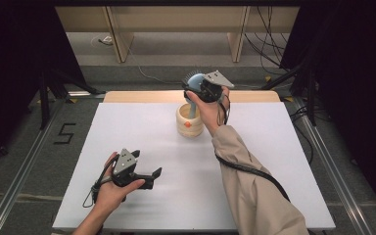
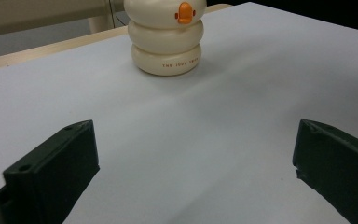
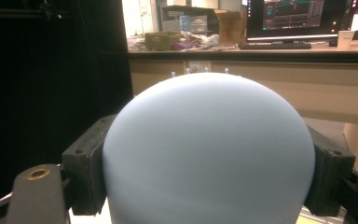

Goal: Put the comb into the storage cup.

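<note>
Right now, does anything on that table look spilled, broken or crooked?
Nothing stands out. The cream holder stands upright on the table, and the right gripper grips the blue brush over it.

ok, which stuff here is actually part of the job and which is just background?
In the job:
- blue brush, head clamped in the right gripper, handle down in the holder
- cream duck-faced holder
- right gripper's fingers on both sides of the head

Just around:
- left gripper, open, empty, low over the white table
- wooden bench behind
- floor cables
</note>
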`<state>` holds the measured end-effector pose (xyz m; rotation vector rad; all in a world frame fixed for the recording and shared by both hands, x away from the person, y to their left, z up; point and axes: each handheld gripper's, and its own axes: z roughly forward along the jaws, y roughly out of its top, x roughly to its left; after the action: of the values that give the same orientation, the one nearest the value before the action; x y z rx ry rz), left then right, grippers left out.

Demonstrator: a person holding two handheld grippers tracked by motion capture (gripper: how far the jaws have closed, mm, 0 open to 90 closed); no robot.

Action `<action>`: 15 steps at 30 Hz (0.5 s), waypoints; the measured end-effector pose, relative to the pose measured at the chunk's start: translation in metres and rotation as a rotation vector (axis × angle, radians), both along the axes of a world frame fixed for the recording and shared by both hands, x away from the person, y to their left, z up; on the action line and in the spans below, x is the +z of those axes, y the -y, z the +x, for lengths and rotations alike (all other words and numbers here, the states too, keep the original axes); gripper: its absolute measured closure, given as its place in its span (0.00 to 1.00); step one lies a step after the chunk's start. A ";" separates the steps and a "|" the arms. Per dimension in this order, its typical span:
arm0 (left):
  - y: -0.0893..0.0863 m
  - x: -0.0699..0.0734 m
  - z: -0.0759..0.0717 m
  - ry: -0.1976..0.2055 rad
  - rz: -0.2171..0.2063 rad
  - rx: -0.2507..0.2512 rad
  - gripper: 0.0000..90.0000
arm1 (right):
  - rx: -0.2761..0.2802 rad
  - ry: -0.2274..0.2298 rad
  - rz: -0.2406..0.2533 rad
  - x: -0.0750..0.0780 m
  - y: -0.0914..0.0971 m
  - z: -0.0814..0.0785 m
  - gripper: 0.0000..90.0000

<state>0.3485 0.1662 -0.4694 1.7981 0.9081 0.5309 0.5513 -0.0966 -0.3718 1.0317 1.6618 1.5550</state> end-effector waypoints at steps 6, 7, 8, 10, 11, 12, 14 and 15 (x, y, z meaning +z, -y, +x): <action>0.000 -0.001 0.000 -0.004 0.000 0.001 0.00 | 0.000 0.004 0.002 -0.003 -0.002 0.001 0.23; 0.000 -0.001 0.000 -0.004 0.002 0.001 0.00 | 0.000 0.003 0.002 -0.003 -0.002 0.001 0.23; 0.000 -0.001 0.000 -0.003 0.002 0.001 0.00 | 0.000 0.004 -0.001 -0.003 -0.002 0.001 0.23; 0.000 0.000 0.000 -0.001 0.000 -0.001 0.00 | -0.001 0.008 -0.002 -0.004 -0.003 0.001 0.23; 0.000 0.000 0.000 -0.001 0.000 -0.002 0.00 | -0.001 0.008 -0.002 -0.004 -0.003 0.001 0.23; 0.000 -0.001 0.000 -0.001 0.001 -0.002 0.00 | -0.002 0.007 -0.005 -0.005 -0.003 0.001 0.23; 0.001 0.000 0.000 -0.002 -0.001 -0.003 0.00 | 0.000 0.007 -0.006 -0.006 -0.003 0.001 0.23; 0.001 0.000 0.000 -0.001 0.000 -0.003 0.00 | -0.001 0.006 -0.004 -0.006 -0.004 0.000 0.23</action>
<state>0.3484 0.1656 -0.4698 1.7994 0.9064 0.5277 0.5518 -0.0931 -0.3782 1.0238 1.6595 1.5523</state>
